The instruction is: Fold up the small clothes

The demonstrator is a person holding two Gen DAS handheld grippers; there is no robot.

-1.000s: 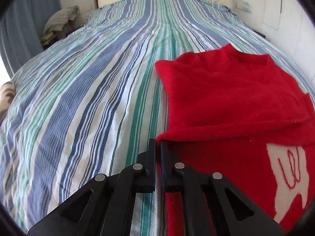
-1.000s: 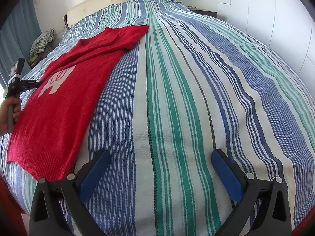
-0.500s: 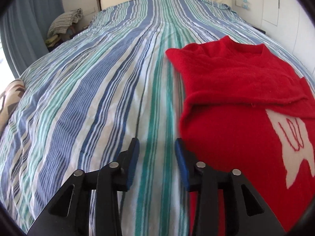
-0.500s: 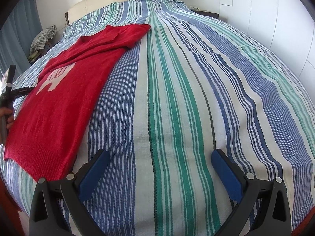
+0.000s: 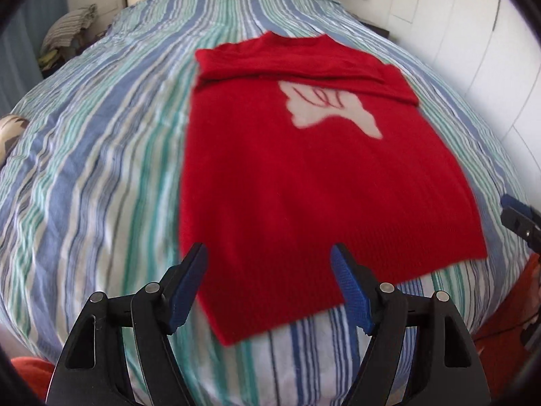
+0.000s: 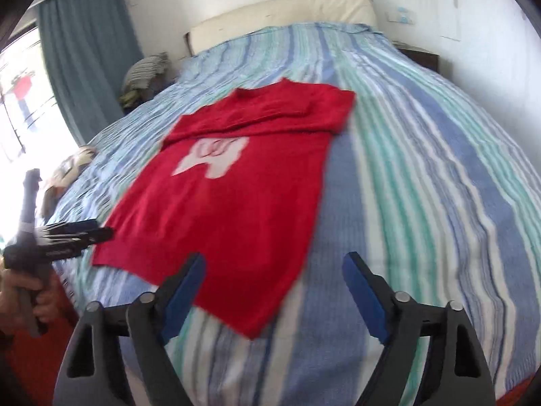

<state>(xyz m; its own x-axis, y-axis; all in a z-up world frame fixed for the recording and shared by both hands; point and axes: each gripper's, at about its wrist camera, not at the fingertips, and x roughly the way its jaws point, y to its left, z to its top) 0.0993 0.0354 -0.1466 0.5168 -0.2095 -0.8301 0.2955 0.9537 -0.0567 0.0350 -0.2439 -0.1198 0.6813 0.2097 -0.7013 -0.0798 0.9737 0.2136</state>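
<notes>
My left gripper, previously clamped on the red sweater, has just been opening and now hangs empty above its hem. My right gripper, just narrowing, stands open, empty; the sweater lies flat on the striped bedspread.

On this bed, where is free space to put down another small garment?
Free: the striped cover right of the red sweater, and the stretch between its collar and the headboard. Crowded: the near left corner, where the left tool hovers.
</notes>
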